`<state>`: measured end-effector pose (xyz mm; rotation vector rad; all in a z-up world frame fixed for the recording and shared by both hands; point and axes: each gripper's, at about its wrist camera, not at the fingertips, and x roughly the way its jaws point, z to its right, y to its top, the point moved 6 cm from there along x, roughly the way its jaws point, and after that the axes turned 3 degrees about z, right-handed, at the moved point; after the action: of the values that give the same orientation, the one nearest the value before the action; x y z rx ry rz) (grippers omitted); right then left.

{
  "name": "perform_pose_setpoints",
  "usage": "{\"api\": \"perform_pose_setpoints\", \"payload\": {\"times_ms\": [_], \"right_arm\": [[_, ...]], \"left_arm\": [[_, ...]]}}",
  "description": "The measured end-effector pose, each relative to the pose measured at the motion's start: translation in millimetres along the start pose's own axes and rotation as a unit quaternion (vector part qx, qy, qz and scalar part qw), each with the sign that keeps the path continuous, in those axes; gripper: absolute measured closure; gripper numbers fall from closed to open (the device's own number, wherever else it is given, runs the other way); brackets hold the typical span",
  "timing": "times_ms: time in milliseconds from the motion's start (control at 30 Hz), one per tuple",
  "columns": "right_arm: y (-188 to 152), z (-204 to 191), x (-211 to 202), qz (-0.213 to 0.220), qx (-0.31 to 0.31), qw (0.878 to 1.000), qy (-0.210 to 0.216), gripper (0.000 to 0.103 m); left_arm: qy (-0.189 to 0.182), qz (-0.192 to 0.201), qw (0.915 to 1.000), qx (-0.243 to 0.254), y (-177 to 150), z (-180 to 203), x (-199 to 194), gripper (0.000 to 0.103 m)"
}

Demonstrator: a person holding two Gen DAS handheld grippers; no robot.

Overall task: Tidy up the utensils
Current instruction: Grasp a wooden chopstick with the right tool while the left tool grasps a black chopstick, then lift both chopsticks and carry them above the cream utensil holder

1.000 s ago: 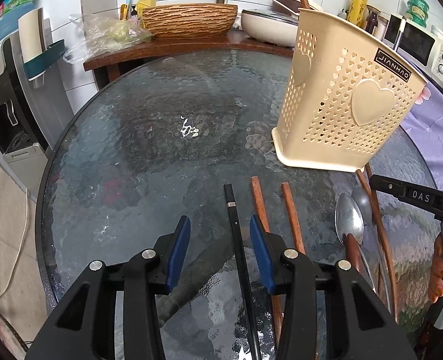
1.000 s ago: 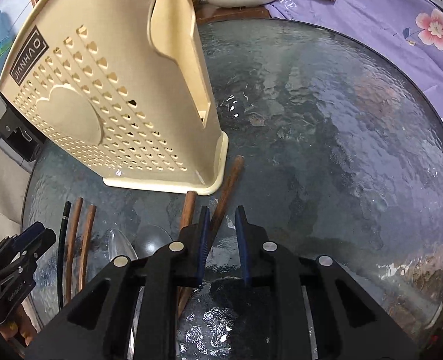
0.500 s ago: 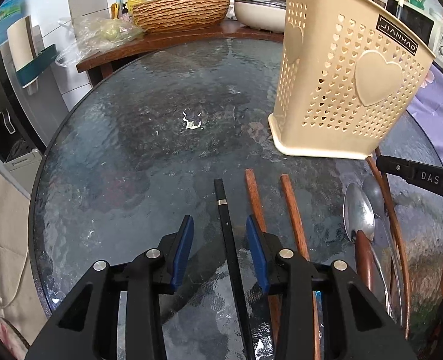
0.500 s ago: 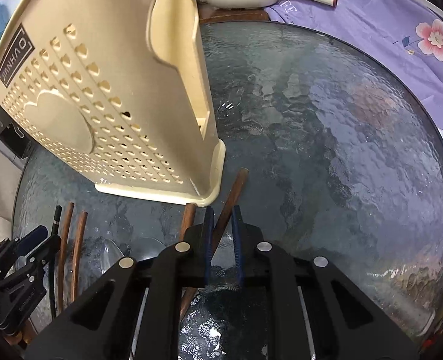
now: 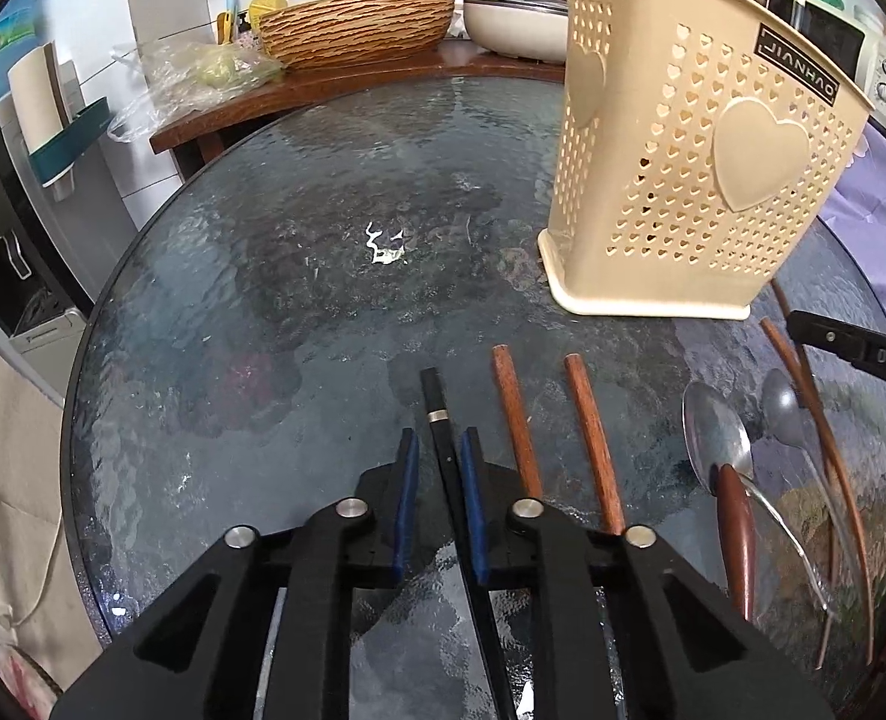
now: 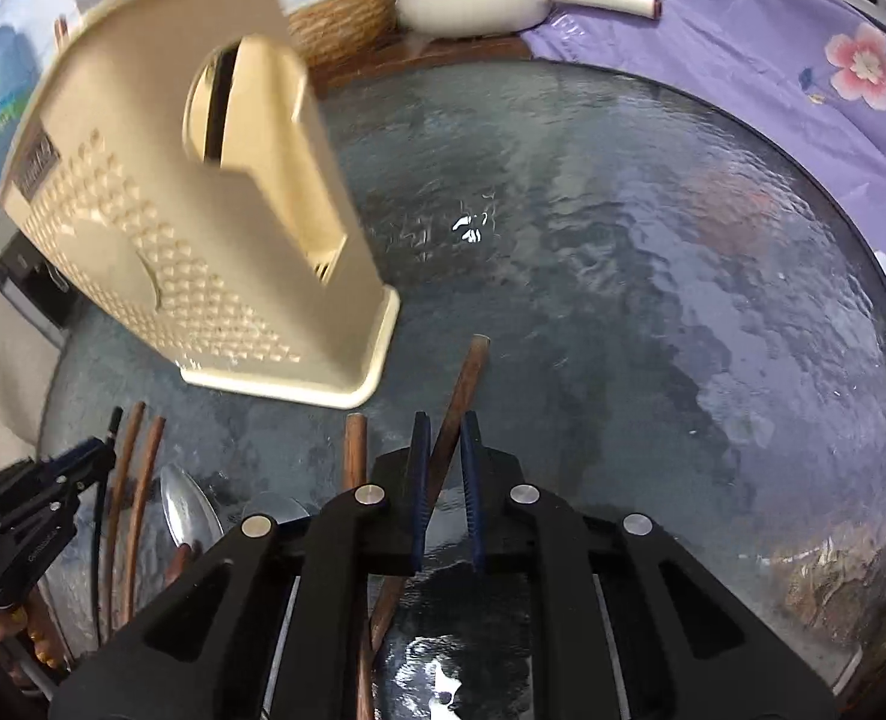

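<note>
Cream holder [image 5: 701,180] labelled JIANHAO, left gripper [image 5: 440,450] astride black chopstick [image 5: 437,414]

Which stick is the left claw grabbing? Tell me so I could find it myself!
Find the tall cream plastic holder with heart holes on the round glass table. In front of it lie three sticks; the left claw straddles the leftmost one, the black chopstick with a silver ring. Its neighbours are reddish-brown wood.

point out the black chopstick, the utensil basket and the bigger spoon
black chopstick [image 5: 437,414], left wrist view, on its silver band near the tip
utensil basket [image 5: 755,156], left wrist view, on the raised heart on its side
bigger spoon [image 5: 716,435], left wrist view, on its bowl
</note>
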<state>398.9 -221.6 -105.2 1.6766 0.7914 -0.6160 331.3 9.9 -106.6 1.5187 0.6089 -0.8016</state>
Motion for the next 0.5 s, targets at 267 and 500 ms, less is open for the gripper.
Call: {"api": "perform_pose_setpoints", "payload": {"times_ms": [267,500], "right_arm": [[5.4,3.5,-27.6,0.051,0.023,0.998,0.036,0.093],[11.1,2.3,-37.4,0.064,0.042,0.995,0.059,0.094]], "left_arm": [[-0.014,0.0,0.9996,-0.022,5.3,-1.6,3.8,0.096],[-0.03,-0.002,0.9986,-0.043,8.5,-3.8,6.4,0.096]]}}
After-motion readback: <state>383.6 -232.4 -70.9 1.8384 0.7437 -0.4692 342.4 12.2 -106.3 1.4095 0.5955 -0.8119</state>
